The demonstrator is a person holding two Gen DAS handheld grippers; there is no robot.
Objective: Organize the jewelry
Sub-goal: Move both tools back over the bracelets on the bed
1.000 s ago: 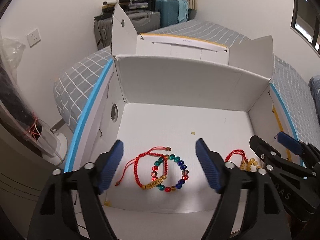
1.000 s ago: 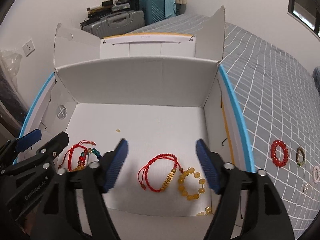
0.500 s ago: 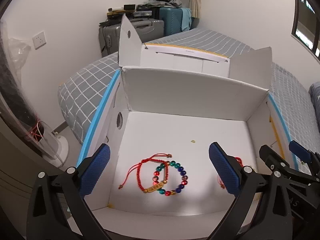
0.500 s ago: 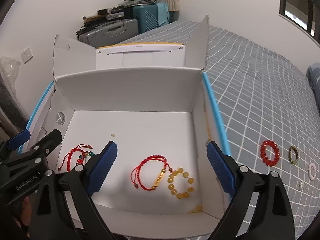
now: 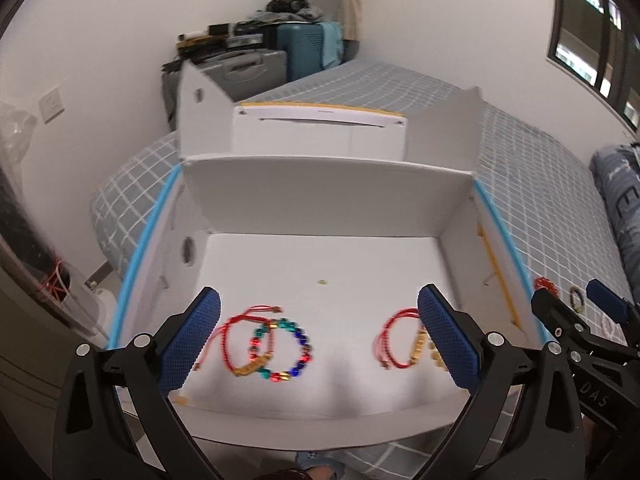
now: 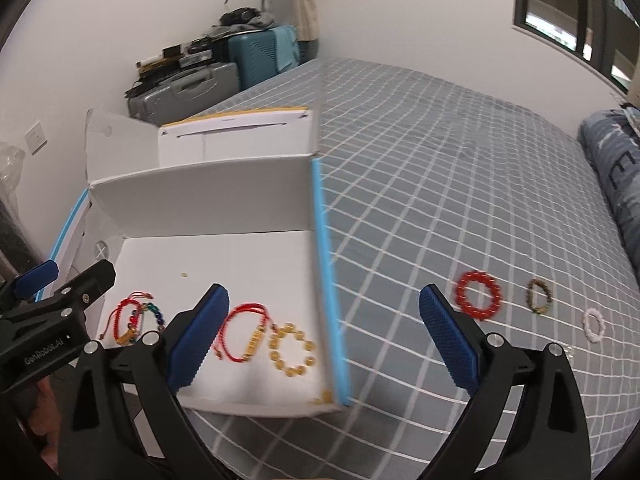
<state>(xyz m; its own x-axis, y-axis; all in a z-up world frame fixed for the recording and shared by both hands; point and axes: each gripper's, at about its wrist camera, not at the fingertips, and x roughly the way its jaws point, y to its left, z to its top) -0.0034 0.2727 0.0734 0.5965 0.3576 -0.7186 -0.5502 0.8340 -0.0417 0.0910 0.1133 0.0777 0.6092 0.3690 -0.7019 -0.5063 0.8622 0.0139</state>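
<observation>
Both the left gripper and right gripper gape wide, holding nothing, above a white box where a multicoloured bead bracelet overlaps a red cord bracelet.

Black hand-held gripper, blue textured pads, silver screws.

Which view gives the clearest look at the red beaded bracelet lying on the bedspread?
The right wrist view: the red beaded bracelet lies whole and unobstructed on the bedspread, right of the white box. In the left wrist view it is only a small red sliver beyond the box wall.
</observation>
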